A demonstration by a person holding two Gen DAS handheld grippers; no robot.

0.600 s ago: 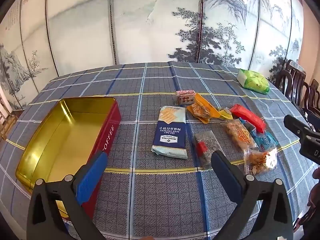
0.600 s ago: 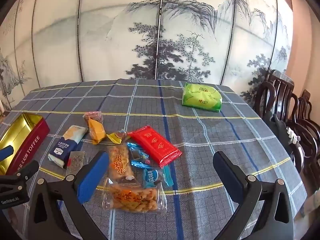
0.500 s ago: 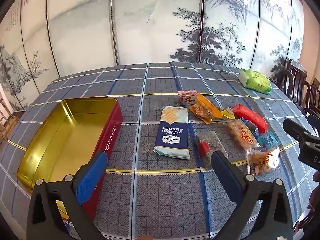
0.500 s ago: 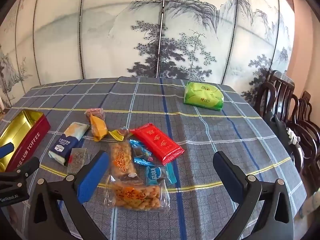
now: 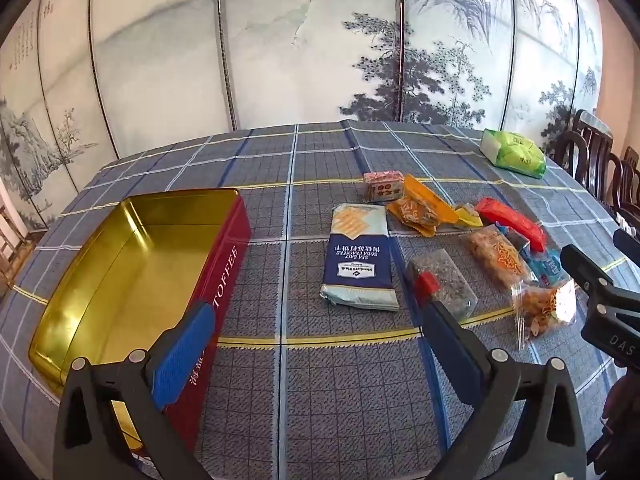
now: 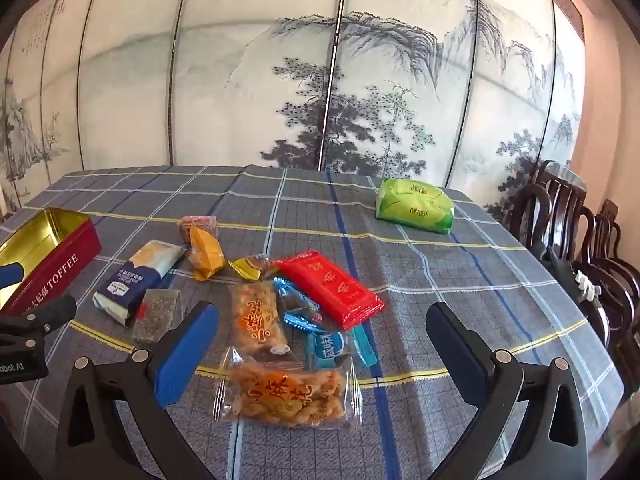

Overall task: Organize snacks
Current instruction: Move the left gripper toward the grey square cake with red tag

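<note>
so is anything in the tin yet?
No, the tin shows only its bare gold floor in the left wrist view, and the snacks, such as the cracker pack, lie on the tablecloth.

Wide-spread left tongs (image 5: 320, 344) hover above tablecloth (image 5: 320, 400) between toffee tin (image 5: 132, 264) and, seemingly, cracker packet (image 5: 358, 264).

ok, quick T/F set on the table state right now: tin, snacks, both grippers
1. The toffee tin is empty. True.
2. The left gripper holds the cracker pack. False: its jaws are open, nothing between them.
3. The green pack lies apart from the other snacks. True.
4. The red packet is inside the tin. False: it lies on the tablecloth.
5. The right gripper is open. True.
</note>
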